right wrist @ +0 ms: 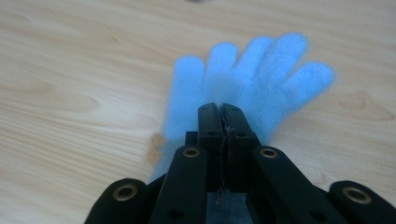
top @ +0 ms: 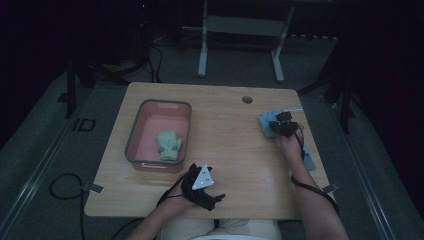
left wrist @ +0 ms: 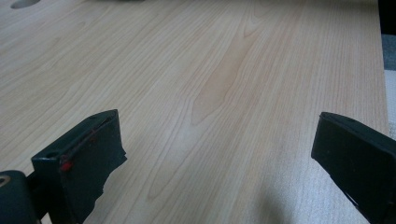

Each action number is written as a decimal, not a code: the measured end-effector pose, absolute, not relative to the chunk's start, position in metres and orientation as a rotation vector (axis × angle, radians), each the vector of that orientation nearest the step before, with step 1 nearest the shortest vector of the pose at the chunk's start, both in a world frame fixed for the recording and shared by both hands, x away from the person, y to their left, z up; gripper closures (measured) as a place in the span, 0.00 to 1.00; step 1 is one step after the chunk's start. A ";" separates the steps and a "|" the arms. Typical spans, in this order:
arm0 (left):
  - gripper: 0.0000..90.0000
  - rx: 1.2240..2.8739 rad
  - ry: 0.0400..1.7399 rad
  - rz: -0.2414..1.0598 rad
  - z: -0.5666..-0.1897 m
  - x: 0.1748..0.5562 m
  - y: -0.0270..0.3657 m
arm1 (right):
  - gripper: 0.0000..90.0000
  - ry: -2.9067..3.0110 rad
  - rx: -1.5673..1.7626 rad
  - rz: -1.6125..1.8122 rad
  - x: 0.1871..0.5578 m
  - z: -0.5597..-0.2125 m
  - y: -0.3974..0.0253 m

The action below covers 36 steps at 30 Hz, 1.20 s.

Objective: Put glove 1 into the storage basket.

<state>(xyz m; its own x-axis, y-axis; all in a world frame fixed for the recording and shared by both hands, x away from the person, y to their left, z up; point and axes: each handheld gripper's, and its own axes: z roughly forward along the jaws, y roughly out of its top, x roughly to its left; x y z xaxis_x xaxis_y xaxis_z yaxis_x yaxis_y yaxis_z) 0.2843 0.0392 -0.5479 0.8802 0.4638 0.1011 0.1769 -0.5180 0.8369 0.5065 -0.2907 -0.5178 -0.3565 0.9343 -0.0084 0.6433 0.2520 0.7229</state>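
- I've got the blue glove (right wrist: 254,79) lying flat on the counter (top: 230,145), out at about 3 o'clock near the right edge, fingers spread and pointing away from my right gripper (top: 284,125).
- In the right gripper view the jaws are pressed together with a pinch of the glove's cuff end between them, so I read that as a grip on the glove; it looks to be lying on the wood, not lifted.
- A second patch of blue fabric (top: 308,159) lies just behind that hand at roughly 4 o'clock; I can't tell whether it is another glove.
- My left gripper (top: 202,187) hangs over the near edge at 6 o'clock, jaws wide apart with nothing but bare wood grain between them.
- Over at 9 o'clock sits the grey-rimmed bin (top: 134,145) with its pink floor, and a pale green glove (top: 168,145) already lies inside it.
- My judgement: this is the pick-up step for the blue glove, with the bin as the likely destination.
- Next move, as I see it: lift straight up so the fingers clear the counter, carry it across towards 9 o'clock, and let go only once it is above the bin's rim.
- The risk is the soft fabric slipping from a thin pinch, so I'd keep the carry smooth.
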 end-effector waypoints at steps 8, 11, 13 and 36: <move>0.02 2.112 0.474 0.398 -0.551 0.285 0.040 | 0.98 2.064 1.362 0.940 0.475 -0.480 -0.264; 0.02 2.108 0.478 0.399 -0.550 0.286 0.040 | 0.98 2.047 1.351 0.968 0.460 -0.469 -0.255; 0.02 2.115 0.476 0.405 -0.550 0.286 0.040 | 0.98 2.045 1.341 0.967 0.449 -0.465 -0.247; 0.02 2.130 0.495 0.420 -0.553 0.286 0.040 | 0.98 2.091 1.355 1.077 0.354 -0.477 -0.201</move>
